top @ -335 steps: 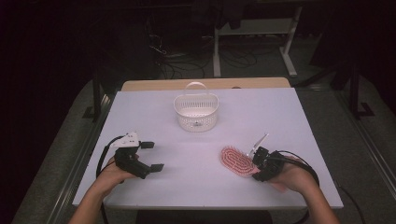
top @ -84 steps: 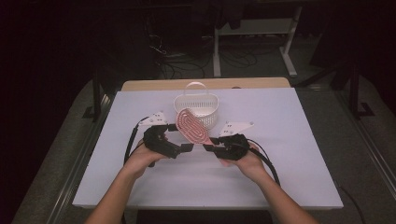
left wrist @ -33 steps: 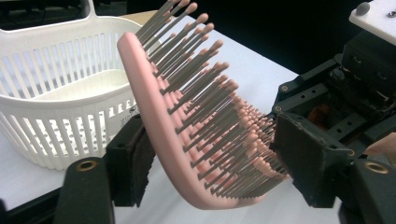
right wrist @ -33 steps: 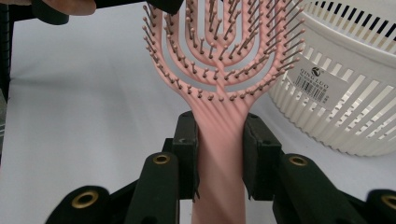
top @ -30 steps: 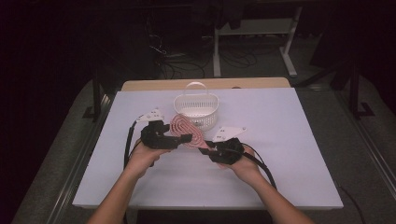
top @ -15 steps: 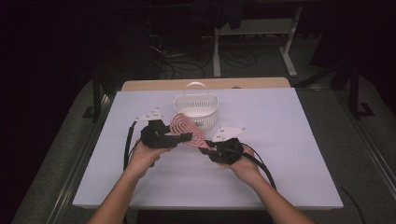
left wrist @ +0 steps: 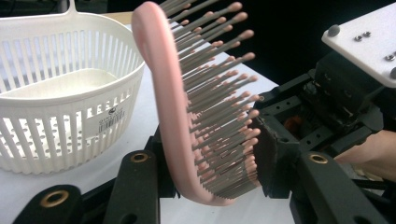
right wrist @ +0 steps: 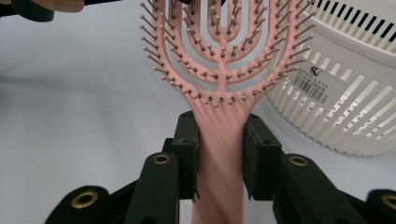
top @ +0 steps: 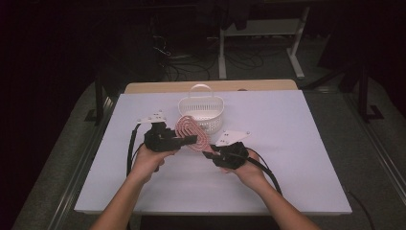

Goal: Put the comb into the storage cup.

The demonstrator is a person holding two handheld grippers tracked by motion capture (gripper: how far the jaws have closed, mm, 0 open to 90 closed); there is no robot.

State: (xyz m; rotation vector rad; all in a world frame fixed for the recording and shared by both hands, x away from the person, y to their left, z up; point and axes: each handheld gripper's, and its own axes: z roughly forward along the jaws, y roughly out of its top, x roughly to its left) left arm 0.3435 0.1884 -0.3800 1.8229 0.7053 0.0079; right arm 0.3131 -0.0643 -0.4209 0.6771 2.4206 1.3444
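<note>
My left tongs (left wrist: 205, 186) have just closed on the brush (top: 190, 132) head; right tongs (right wrist: 219, 154) pinch its handle. Handover: right lets go next, basket (top: 201, 112) just beyond.

The hairbrush (right wrist: 219, 84) head's top runs off the right gripper view; basket (right wrist: 345, 93) label print seems unreadable.

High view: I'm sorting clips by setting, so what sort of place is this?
Probably a lab or workshop: a white-topped table in a dark room, loose cables on the floor and a metal desk frame behind.
</note>
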